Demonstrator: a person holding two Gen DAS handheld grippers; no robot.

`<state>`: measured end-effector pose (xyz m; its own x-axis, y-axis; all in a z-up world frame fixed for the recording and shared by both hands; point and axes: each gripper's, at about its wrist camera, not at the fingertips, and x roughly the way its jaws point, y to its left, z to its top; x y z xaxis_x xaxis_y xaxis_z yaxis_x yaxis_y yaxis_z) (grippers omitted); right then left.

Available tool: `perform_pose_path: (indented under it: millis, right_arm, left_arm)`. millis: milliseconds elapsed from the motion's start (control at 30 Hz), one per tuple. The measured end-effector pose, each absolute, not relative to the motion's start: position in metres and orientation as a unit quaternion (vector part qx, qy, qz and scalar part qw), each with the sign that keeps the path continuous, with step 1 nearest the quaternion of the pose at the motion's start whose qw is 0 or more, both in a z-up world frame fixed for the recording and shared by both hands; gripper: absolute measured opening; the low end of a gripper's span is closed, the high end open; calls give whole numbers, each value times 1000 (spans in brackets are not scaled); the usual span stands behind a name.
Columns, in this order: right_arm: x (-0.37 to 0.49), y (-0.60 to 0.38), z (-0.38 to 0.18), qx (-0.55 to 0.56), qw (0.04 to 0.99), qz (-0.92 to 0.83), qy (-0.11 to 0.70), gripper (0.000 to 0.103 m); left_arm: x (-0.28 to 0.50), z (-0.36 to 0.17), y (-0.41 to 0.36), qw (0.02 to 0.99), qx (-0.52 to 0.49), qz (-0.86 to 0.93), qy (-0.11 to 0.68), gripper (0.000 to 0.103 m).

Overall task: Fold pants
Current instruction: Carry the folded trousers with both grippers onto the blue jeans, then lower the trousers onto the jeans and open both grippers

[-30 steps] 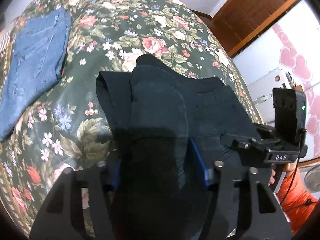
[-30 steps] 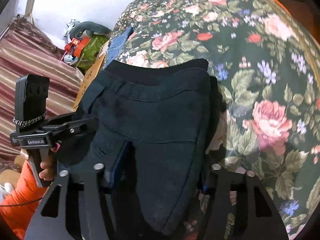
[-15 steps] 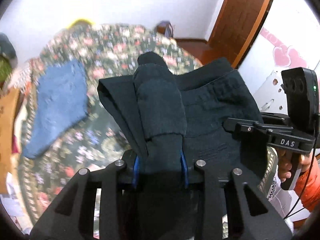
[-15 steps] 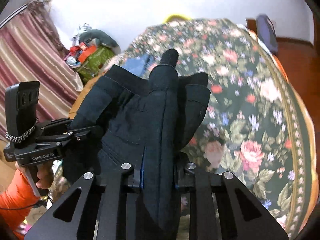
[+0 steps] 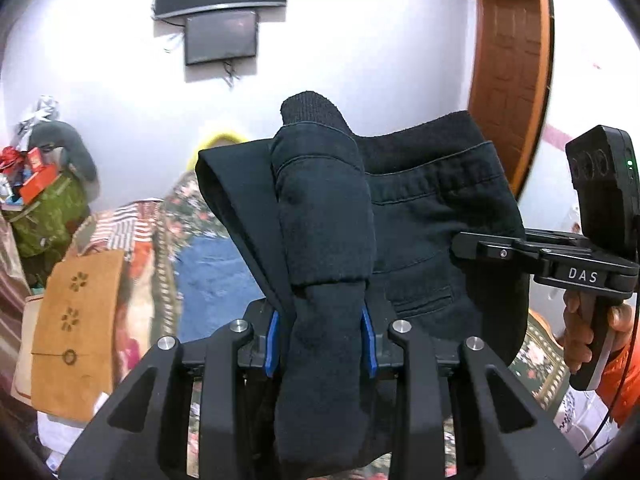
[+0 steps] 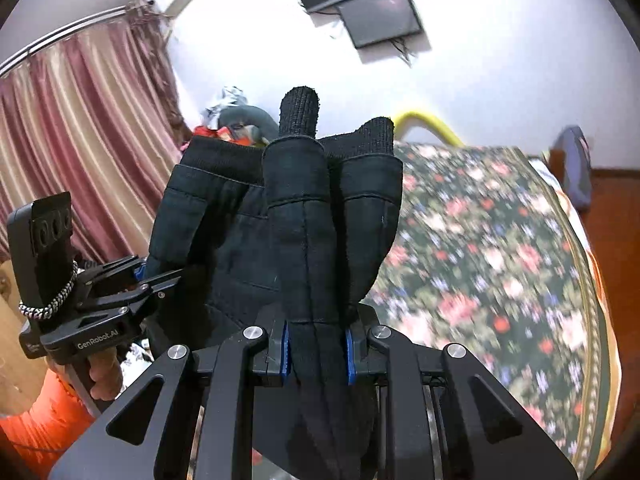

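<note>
The black pants (image 5: pixel 420 224) hang in the air, held between both grippers above the floral bed. My left gripper (image 5: pixel 322 344) is shut on a thick bunched fold of the pants; the waistband stands upright past its blue pads. My right gripper (image 6: pixel 316 348) is shut on another bunched fold of the pants (image 6: pixel 240 240). Each gripper shows in the other's view: the right one (image 5: pixel 492 252) at the right edge, the left one (image 6: pixel 156 280) at the left. The fabric between them sags.
The floral bedspread (image 6: pixel 500 264) lies below and to the right. Folded blue jeans (image 5: pixel 212 272) lie on the bed behind the pants. A tan bag (image 5: pixel 76 320), a striped cloth and clutter stand at the left. Curtain (image 6: pixel 80 128), wall screen and wooden door (image 5: pixel 508 60) lie behind.
Both grippers closed on the pants and lifted them off the bed. The views tilted up from the bedspread to the wall, and the pants now hang in the air.
</note>
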<state>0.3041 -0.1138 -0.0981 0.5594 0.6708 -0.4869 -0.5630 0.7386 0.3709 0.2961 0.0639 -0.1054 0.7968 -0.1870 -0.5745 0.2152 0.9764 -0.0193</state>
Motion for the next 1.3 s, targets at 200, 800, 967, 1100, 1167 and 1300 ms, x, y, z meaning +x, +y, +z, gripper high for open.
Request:
perform_pose_path:
  millis: [200, 800, 967, 1100, 1167, 1300]
  right_arm:
    - [338, -67, -92, 73, 878, 361, 305, 17]
    - [496, 48, -217, 31, 832, 350, 430, 17]
    - [518, 59, -254, 3, 825, 331, 458, 18]
    - [523, 54, -263, -11, 820, 319, 475, 21]
    - [522, 48, -260, -11, 822, 313, 476, 24]
    - [511, 37, -246, -24, 829, 303, 468, 27]
  left_arm:
    - [330, -100, 108, 950, 6, -78, 303, 32]
    - [490, -256, 219, 908, -73, -31, 412, 32]
    - [524, -313, 235, 880, -112, -36, 460, 35]
    - [533, -332, 237, 867, -122, -30, 482, 43]
    - [529, -327, 236, 872, -112, -18, 476, 49]
    - [512, -298, 234, 887, -70, 11, 456, 49]
